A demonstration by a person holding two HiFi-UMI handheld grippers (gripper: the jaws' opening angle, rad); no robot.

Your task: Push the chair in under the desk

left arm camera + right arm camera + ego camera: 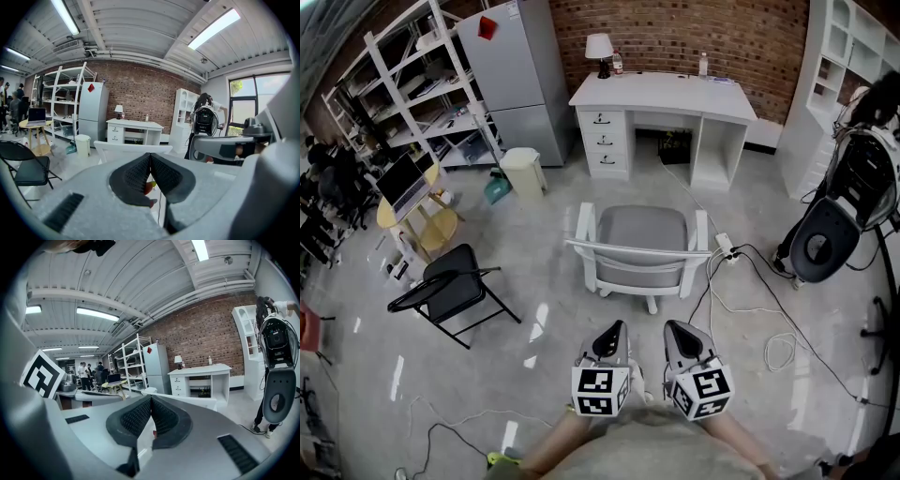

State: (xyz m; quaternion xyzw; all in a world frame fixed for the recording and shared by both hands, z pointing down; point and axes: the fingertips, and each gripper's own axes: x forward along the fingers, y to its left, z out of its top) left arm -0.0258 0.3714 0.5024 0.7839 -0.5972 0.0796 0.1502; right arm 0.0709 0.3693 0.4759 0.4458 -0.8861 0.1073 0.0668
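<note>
Chair on the floor mid-room, white frame and grey seat, back rail toward the camera, seat facing the surface; well apart from it, not yet pushed under. Surface against the brick wall, drawers at its left side, open knee space beside them, a lamp at its left end. Left gripper and right gripper side by side low in the head view, pointing at the chair's back, near it but not touching. Jaws of each pressed together with nothing between them, plain in both gripper views, the white back rail showing just beyond the tips. To the left of the surface a grey fridge, then a bin in front of it. Further left a black folding chair on the floor and a laptop on a small round table. Cables trailing over the floor right of the chair
</note>
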